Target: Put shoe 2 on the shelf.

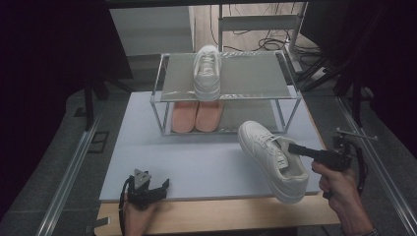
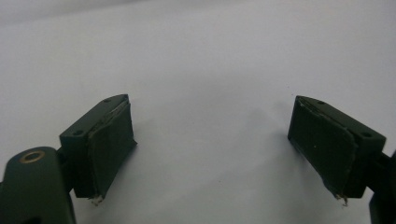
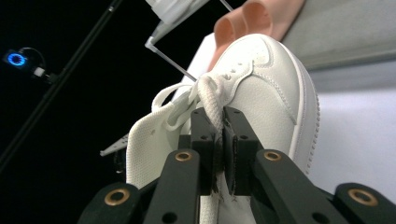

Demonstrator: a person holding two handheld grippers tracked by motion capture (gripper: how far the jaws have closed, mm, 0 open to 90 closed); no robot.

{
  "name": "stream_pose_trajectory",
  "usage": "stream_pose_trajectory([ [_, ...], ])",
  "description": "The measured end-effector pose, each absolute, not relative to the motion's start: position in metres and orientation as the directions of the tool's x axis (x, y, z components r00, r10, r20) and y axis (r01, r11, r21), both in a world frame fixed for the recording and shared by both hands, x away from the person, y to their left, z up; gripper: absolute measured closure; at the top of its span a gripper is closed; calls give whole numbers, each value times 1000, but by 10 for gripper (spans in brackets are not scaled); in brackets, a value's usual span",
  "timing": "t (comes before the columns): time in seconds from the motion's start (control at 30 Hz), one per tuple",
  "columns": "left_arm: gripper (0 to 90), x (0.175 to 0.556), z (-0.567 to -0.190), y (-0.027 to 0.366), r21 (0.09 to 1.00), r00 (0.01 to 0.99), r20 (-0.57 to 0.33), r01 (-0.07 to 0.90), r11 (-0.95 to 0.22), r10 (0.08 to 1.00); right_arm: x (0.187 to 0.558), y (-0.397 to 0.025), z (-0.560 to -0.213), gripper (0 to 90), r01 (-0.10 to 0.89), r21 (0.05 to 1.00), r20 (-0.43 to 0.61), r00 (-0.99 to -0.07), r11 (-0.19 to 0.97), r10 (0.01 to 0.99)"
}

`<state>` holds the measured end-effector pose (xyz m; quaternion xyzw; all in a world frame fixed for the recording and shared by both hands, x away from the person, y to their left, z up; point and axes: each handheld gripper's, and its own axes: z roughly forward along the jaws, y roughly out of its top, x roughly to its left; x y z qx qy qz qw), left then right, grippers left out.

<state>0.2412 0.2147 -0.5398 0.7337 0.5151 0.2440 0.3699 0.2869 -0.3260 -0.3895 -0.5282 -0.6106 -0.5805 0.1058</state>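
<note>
High view: right tool (image 1: 295,149) is clamping the white sneaker (image 1: 272,158) by its tongue, toe pointing 11 o'clock toward the rack (image 1: 225,93), while the left tool (image 1: 156,187) is idling agape.

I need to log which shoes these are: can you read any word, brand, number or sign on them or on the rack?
No text can be read.
White shoe held by the right gripper: plain stitching, no logo or size mark legible.
White shoe on the rack's top shelf: too small to tell.
Pink pair below: no marks visible.
Rack: unlabelled.
</note>
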Motion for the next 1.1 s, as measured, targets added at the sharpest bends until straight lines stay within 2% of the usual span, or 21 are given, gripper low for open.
stream_pose_trajectory([
  [0.77,140,241,-540,215,793,353,-21,576,-200,936,295,-317,-341,836,750,608,763,-459,-262,456],
  [1.1,140,241,-540,215,793,352,-20,576,-200,936,300,-316,-317,837,726,623,757,-465,-292,458],
])
